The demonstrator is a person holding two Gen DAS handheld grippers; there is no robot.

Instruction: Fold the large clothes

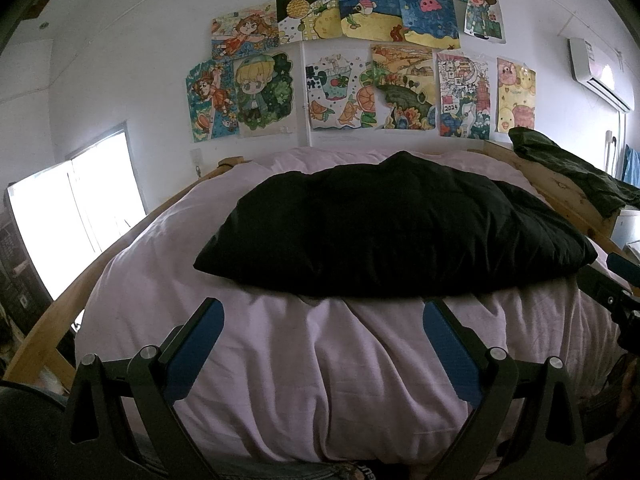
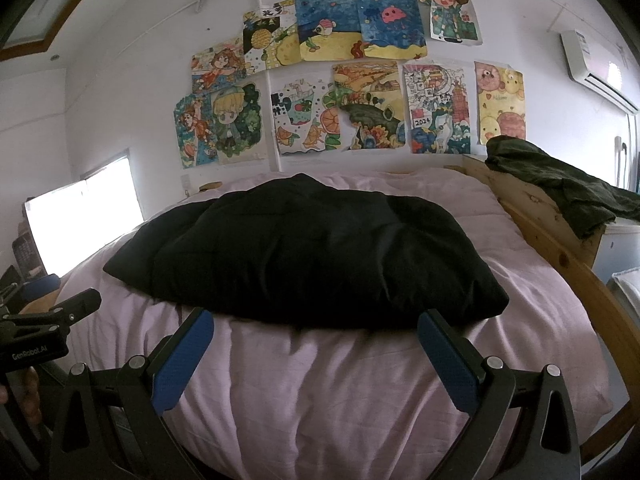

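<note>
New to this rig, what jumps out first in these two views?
A black garment lies in a bulky heap across the middle of the pink-sheeted bed. Above it, colourful drawings cover the white wall. In the foreground the left gripper and right gripper hover just short of the garment, jaws wide open and empty.

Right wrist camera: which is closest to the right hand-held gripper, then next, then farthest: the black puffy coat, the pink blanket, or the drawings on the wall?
Counting out from the right hand-held gripper:
1. Pink blanket, right under and between its open fingers.
2. Black puffy coat, lying on the blanket just past the fingertips.
3. Drawings, taped high on the wall behind the bed.
</note>
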